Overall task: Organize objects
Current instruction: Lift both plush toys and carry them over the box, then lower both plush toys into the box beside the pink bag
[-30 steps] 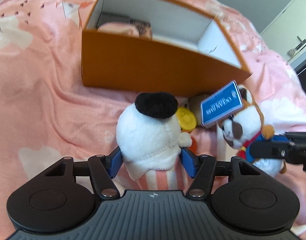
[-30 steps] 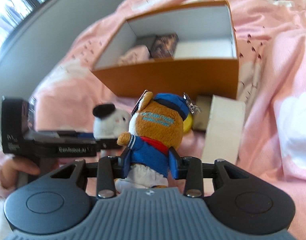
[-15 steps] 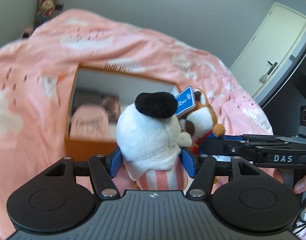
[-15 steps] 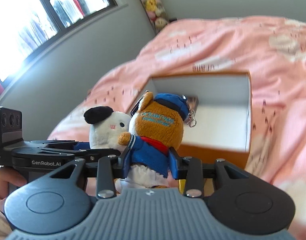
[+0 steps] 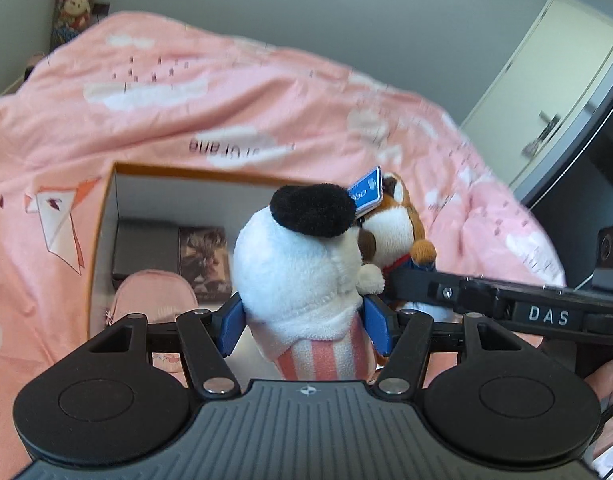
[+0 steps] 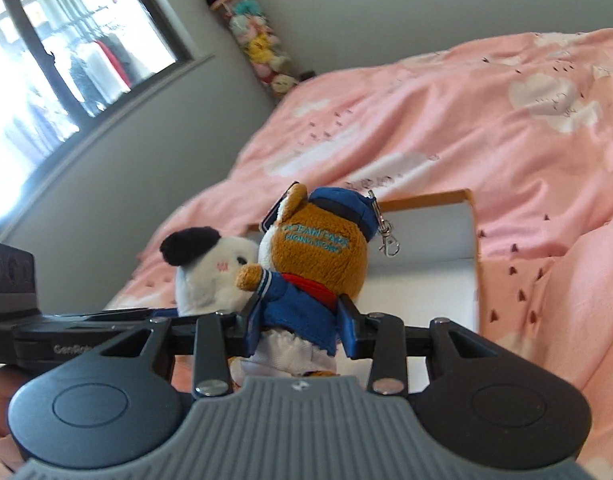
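My left gripper point(image 5: 304, 328) is shut on a white plush point(image 5: 302, 264) with a black tuft and a pink-striped base, held up over the open orange box point(image 5: 106, 184). My right gripper point(image 6: 300, 326) is shut on a brown plush in a blue jacket and cap point(image 6: 314, 248), with a key clasp hanging off its head. The two plushes sit side by side in the air: the brown plush point(image 5: 398, 224) shows to the right of the white one, and the white plush point(image 6: 214, 268) shows left in the right wrist view. The orange box point(image 6: 472, 216) lies below.
Inside the box lie a dark box point(image 5: 144, 248), a patterned box point(image 5: 204, 260) and a pink pouch point(image 5: 154, 300). A pink quilt point(image 5: 186, 100) covers the bed. Stacked plush toys point(image 6: 258, 44) stand by the grey wall, near a window point(image 6: 66, 60). A door point(image 5: 546, 100) is at right.
Both grippers rose off the bed with their plushes and moved over the open box. The yellow item and white box beside the orange box dropped out of view.
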Available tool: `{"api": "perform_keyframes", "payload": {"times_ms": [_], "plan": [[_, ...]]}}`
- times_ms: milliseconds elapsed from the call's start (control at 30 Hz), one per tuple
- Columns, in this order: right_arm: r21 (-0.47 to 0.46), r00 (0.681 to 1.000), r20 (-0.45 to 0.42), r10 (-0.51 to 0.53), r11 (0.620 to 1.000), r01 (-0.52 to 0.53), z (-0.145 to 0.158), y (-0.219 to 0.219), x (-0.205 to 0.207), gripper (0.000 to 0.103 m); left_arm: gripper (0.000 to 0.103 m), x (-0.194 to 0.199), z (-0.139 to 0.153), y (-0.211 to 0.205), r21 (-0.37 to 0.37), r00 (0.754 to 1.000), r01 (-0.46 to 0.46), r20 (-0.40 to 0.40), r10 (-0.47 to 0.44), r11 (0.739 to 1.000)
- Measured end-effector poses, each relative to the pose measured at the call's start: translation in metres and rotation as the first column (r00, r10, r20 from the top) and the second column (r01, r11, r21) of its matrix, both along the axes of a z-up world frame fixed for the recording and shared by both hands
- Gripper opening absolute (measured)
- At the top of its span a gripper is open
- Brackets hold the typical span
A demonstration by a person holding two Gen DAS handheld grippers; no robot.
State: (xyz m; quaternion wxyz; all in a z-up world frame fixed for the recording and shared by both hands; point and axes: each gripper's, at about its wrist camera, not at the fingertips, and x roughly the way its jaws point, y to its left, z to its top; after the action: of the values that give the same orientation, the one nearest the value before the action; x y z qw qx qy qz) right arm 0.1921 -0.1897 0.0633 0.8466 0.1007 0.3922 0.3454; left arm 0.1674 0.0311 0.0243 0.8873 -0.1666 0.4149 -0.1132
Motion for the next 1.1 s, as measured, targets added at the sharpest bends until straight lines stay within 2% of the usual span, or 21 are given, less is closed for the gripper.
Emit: {"api": "perform_keyframes", "payload": {"times_ms": [133,233,600,900,1100], "plan": [[-0.031,0.998,-0.065,-0.01,0.999,0.008,-0.028,0.005,0.019,0.04,0.071,0.017,-0.022,-0.002,0.011,0.998,0.024,-0.064,-0.024,1.0],[-0.054,0.995,-0.101,-0.011,0.999,0.006,-0.046,0.01,0.029,0.041,0.071,0.025,-0.031,-0.004,0.054,0.994,0.045,-0.097,-0.04,0.998],[-0.127,0.975,-0.22,0.022,0.991,-0.051,-0.088,0.025,0.05,0.041,0.071,0.044,-0.064,-0.001,0.104,0.967,0.143,-0.228,-0.116,0.984],[-0.2,0.962,-0.26,0.084,0.97,-0.138,-0.1,0.041,0.06,0.041,0.073,0.053,-0.073,-0.004,0.132,0.947,0.201,-0.278,-0.159,0.971],[-0.299,0.945,-0.28,0.17,0.92,-0.254,-0.102,0.054,0.066,0.042,0.075,0.048,-0.079,-0.015,0.201,0.947,0.255,-0.251,-0.202,0.946]]}}
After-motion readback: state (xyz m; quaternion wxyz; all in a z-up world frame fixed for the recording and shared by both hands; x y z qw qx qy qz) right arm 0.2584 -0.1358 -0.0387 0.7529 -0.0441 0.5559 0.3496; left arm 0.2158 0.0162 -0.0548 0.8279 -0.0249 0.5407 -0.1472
